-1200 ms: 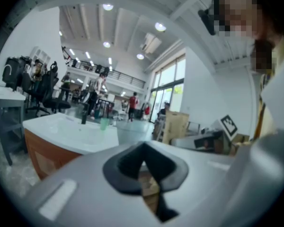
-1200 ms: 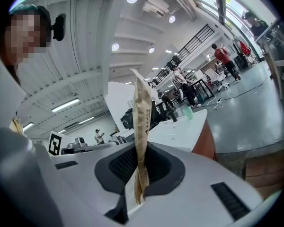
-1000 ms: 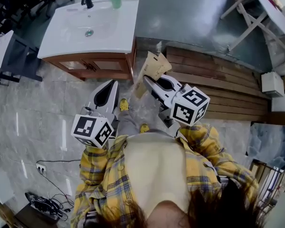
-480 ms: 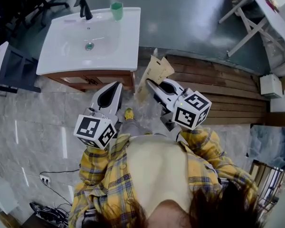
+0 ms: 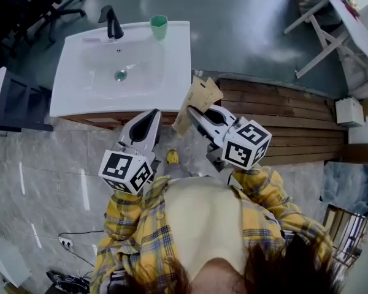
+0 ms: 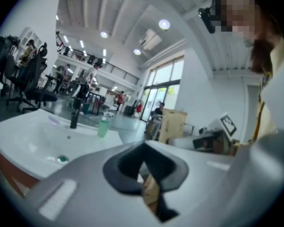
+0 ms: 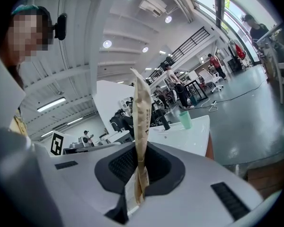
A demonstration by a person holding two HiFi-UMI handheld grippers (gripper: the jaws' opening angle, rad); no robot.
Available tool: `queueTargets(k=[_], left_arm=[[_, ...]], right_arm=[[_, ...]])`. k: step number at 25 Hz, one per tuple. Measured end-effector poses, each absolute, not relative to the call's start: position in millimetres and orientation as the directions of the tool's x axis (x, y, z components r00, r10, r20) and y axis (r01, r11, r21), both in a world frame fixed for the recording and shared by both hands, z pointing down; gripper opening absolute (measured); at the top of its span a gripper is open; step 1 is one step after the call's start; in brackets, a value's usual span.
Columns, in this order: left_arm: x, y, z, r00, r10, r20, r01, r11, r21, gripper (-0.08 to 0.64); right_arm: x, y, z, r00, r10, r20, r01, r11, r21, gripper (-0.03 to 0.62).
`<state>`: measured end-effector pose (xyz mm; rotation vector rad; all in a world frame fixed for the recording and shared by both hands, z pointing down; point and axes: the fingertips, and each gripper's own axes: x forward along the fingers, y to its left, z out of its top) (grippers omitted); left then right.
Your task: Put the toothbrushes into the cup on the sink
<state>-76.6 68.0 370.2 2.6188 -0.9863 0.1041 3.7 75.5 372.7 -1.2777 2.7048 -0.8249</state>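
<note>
Clamped in the right claw (image 5: 193,108): a flat brown kraft-paper packet (image 5: 198,100), gripped near its lower end and standing up well past the claw tips. Stiff and creased, top corners splayed apart in the head view; thin as a blade edge-on in the right gripper view (image 7: 142,126). A line of dark print down that edge, too small to read. Nothing of the packet's contents on show.

Left claw (image 5: 154,112) closed tight, pads together, nothing between them. Just beside the right claw, tips level with it, both pointing toward the counter (image 5: 172,84).

Ahead of both claws: a white, glossy, rectangular counter with a shallow moulded basin and a round metal drain (image 5: 120,75). Brown wooden cabinet (image 5: 92,119) underneath.

At the far edge of the counter, well apart from either claw: a small green cup (image 5: 159,27), translucent plastic, upright, tapering toward its base. Inside of the cup too small to make out. Left of the cup, a black faucet (image 5: 112,22) with an angled spout.

Behind each claw, a cube with black-and-white square markers, left (image 5: 126,170) and right (image 5: 246,144). Yellow plaid sleeves (image 5: 264,185) behind those.
</note>
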Motion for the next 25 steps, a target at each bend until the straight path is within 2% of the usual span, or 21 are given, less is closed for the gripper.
queueTargets(k=[15, 25], left_arm=[[-104.5, 6.8, 370.6, 0.789, -0.593, 0.161, -0.612, -0.732, 0.301, 0.008], [-99.2, -20.7, 367.5, 0.801, -0.584, 0.13, -0.592, -0.743, 0.312, 0.008]], right_arm=[[-32.0, 7.8, 371.7, -0.648, -0.734, 0.203, -0.727, 0.515, -0.454, 0.032], [-29.1, -19.5, 370.8, -0.645, -0.733, 0.216, -0.734, 0.516, -0.442, 0.032]])
